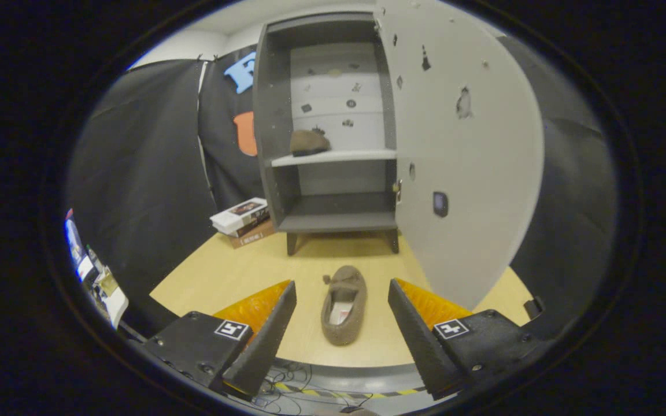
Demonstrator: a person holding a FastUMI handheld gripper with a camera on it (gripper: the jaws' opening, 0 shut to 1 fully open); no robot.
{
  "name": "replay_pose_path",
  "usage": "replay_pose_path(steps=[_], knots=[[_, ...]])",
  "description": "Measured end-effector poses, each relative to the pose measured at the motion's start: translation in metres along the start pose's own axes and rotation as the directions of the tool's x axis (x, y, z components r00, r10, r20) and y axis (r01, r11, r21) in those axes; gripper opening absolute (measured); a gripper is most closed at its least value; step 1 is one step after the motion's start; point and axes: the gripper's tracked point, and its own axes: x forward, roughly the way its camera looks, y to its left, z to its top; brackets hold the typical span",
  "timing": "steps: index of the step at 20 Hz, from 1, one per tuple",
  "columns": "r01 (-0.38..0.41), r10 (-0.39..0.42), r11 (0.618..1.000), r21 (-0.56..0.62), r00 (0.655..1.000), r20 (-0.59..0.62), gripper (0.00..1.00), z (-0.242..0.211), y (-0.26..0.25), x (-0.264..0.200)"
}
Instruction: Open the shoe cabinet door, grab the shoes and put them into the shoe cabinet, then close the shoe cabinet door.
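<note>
Gripper (341, 300) spread wide, holding nothing, with the second shoe (343, 304) lying on the desk (223, 271) between its fingers – one shoe (309, 142) already shelved, door (460, 150) open. Best advance low, straddle the shoe's sides – then close evenly before lifting

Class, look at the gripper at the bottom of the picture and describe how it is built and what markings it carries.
The gripper has two wedge-shaped fingers that taper forward, with ribbed inner pads. Each finger sits on a black block with visible screws, and each block carries a small square black-and-white marker. The fingers stand open either side of the brown slipper.
</note>
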Motion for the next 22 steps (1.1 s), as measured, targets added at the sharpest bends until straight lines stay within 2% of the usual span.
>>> replay_pose_path(steps=[7, 9, 12, 20, 22], knots=[[-0.009, 0.007, 1.0, -0.011, 0.985, -0.172, 1.0, -0.066, 0.024, 0.12], [-0.029, 0.033, 0.999, 0.027, 0.979, -0.203, 1.0, -0.075, 0.033, 0.148], [-0.008, 0.021, 0.999, 0.046, 0.96, -0.28, 1.0, -0.09, 0.027, 0.189], [0.001, 0.027, 0.997, 0.075, 0.929, -0.37, 0.99, -0.095, 0.033, 0.248], [0.002, 0.032, 0.996, 0.089, 0.926, -0.377, 0.94, -0.092, 0.028, 0.252]])
